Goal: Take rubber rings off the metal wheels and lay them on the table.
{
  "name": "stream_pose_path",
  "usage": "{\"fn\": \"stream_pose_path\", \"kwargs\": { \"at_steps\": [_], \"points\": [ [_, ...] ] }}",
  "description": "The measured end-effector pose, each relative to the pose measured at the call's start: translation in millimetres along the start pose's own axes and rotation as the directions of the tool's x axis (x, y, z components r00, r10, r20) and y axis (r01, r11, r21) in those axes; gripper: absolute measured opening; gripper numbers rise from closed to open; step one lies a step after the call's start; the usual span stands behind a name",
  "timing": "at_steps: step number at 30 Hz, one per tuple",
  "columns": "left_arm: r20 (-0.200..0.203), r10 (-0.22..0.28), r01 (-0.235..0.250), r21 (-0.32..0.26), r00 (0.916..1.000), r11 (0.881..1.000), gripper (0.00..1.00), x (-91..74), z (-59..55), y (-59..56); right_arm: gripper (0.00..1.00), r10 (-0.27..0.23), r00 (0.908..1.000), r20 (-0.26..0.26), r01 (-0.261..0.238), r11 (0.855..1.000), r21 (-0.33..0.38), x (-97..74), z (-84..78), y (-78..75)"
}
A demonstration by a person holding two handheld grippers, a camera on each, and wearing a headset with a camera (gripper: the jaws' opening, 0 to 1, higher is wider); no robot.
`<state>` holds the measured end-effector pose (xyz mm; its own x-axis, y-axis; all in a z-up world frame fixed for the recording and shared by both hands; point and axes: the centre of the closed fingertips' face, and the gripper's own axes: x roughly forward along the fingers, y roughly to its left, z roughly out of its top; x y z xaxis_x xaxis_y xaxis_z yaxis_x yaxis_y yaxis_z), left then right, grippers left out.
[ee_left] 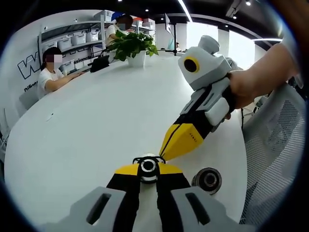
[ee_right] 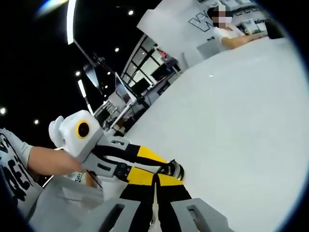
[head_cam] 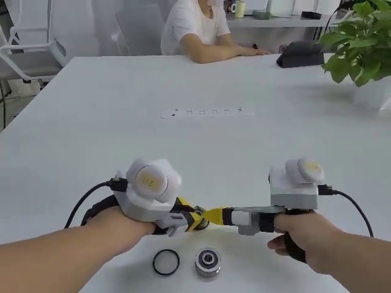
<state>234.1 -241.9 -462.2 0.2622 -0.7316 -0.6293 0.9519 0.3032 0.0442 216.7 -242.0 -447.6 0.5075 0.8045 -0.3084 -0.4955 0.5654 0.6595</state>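
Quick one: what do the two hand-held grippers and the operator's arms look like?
Left hand-held gripper and right hand-held gripper match: pale grey bodies, black jaws with yellow tips, small black print on the yellow. A black cable trails from each. Forearms bare; a white printed T-shirt sleeve shows.

— Entry one, our left side?
— Left hand (head_cam: 125, 221) wrapped round the left gripper (head_cam: 194, 221). Left forearm (head_cam: 49, 251) bare, coming in from the near left and angled toward the middle. Jaws closed on a metal wheel (ee_left: 148, 166), one yellow tip on each side of it.
— Entry two, our right?
— Right hand (head_cam: 304, 235) on the right gripper (head_cam: 214, 215), held level and pointing left. Right forearm (head_cam: 360, 256) bare, coming in from the near right. Jaws pressed together into a wedge, the tip touching the wheel's rim. Whether they nip anything, we cannot tell.
— How do the two stand together?
— Nose to nose, tips meeting midway between our hands.
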Motion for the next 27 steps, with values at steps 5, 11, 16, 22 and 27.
{"fn": "stream_pose_path", "kwargs": {
  "at_steps": [5,11,16,22,27],
  "points": [
    [0.002,-0.008,0.008,-0.001,1.0,1.0,0.07,-0.4,-0.2,-1.4,0.0,-0.009,0.9999,-0.009,0.009,1.0,0.004,-1.0,-2.2,-3.0],
    [-0.002,-0.015,0.015,0.003,0.9999,1.0,0.07,-1.0,0.2,-2.7,0.0,-0.036,0.9992,-0.018,0.036,0.999,-0.028,0.9,-4.0,-5.0],
    [-0.006,-0.018,0.018,-0.002,0.9998,1.0,0.13,-3.6,1.6,-3.4,0.0,-0.044,0.9987,-0.025,0.043,0.998,-0.042,1.8,-4.4,-5.5],
    [0.019,-0.042,0.042,0.006,0.9989,0.999,0.16,-16.1,4.9,-5.9,0.0,-0.044,0.9988,-0.022,0.043,0.998,-0.043,1.5,-3.8,-5.7],
    [0.054,-0.051,0.051,0.004,0.9972,0.999,0.23,-28.4,7.2,-4.0,0.0,-0.038,0.999,-0.022,0.037,0.998,-0.045,1.7,-3.1,-2.2]
  ]
}}
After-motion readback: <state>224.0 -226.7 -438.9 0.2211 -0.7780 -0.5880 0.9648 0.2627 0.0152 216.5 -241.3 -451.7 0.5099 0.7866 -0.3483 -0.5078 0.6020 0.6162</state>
